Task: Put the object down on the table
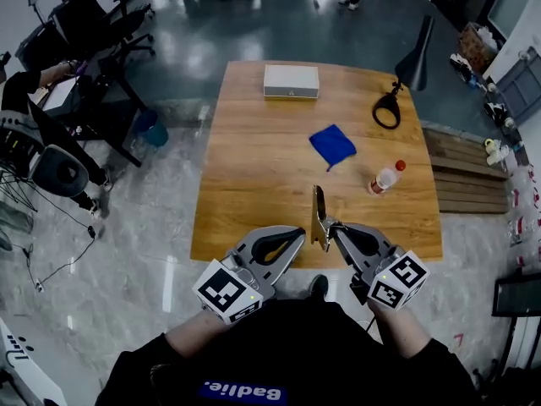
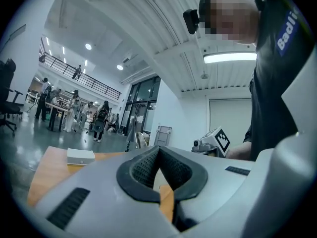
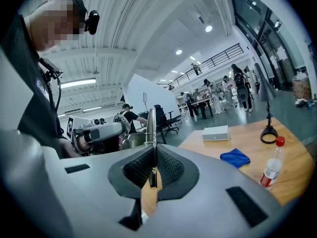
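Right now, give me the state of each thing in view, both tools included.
left tool: shut, nothing in it.
right tool: shut on the flat utensil.
flat utensil: held upright, not yet set down.
bottle: upright, red cap on.
blue cloth: bunched, lying on the table.
white box: closed, lying flat.
lamp: standing on its ring base.
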